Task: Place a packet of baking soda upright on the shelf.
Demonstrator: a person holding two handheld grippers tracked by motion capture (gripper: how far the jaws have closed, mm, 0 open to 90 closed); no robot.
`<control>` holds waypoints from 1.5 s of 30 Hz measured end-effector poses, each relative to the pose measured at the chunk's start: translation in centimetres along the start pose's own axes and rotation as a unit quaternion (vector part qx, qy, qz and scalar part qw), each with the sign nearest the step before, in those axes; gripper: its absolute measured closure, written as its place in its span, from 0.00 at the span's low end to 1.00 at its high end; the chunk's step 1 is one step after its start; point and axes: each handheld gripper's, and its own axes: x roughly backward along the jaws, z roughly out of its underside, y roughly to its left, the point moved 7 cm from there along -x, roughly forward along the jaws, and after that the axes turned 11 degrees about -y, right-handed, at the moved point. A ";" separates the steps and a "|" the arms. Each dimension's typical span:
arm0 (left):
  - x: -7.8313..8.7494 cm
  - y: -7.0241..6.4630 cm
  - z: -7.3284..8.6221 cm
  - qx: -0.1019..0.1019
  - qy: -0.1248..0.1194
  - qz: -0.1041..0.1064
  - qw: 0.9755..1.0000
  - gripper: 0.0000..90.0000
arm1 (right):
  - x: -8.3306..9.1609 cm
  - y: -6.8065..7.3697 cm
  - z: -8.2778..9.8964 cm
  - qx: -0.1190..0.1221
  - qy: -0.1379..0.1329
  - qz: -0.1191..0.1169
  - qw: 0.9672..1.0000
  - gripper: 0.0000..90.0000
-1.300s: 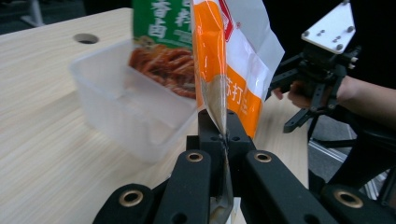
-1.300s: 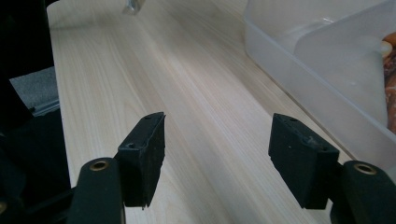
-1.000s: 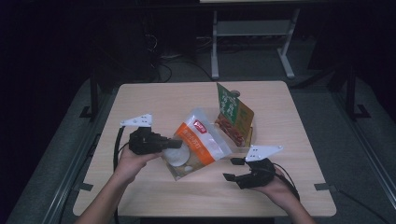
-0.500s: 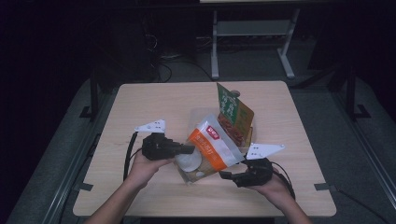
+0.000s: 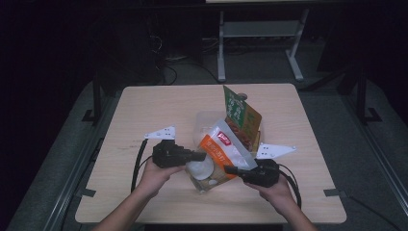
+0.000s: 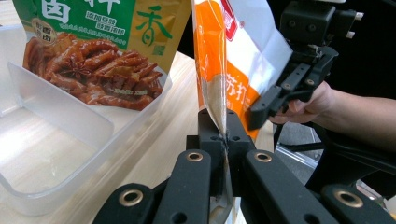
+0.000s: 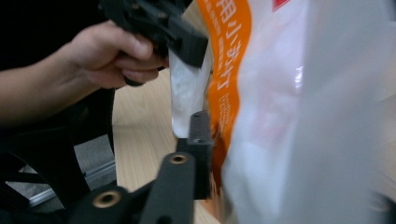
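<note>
Both claws are on the orange-and-white snack bag [image 5: 223, 156] now, and it hangs between them above the near middle of the surface [image 5: 144, 110], just in front of the clear plastic container [image 5: 204, 122]. The left claw [image 5: 199, 156] is clamped tight on the bag's edge: in the left gripper view its two black jaws meet on the thin seam of the bag [image 6: 219, 93] with no gap showing. The right claw [image 5: 230, 169] has just been closing, and in the right gripper view the bag's orange side [image 7: 233, 70] fills the space at its jaws; I read it as gripping the opposite edge, though one jaw is hidden behind the film. Behind, the green pouch [image 5: 239, 115] with the braised-meat picture stands tilted in the container, leaning toward the far right. So the step in hand looks like a two-claw hold on the bag, likely to carry it over and set it in the container beside the green pouch. The next move calls for both hands to travel together, keeping the film from twisting or slipping, and for the bag to clear the container's near wall before it comes down.
</note>
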 end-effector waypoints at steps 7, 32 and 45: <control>-0.1 0.5 0.8 -0.001 0.020 -0.002 1.000 1.00 | 0.3 0.0 -0.7 0.005 0.000 -0.002 1.000 0.99; 2.5 1.9 4.0 -0.074 0.106 -0.102 0.986 0.31 | 0.4 1.3 -3.4 0.020 -0.011 -0.025 0.999 1.00; 4.4 2.7 7.5 -0.064 0.151 -0.129 0.978 0.20 | -0.5 0.9 -5.3 0.025 -0.022 0.002 0.999 1.00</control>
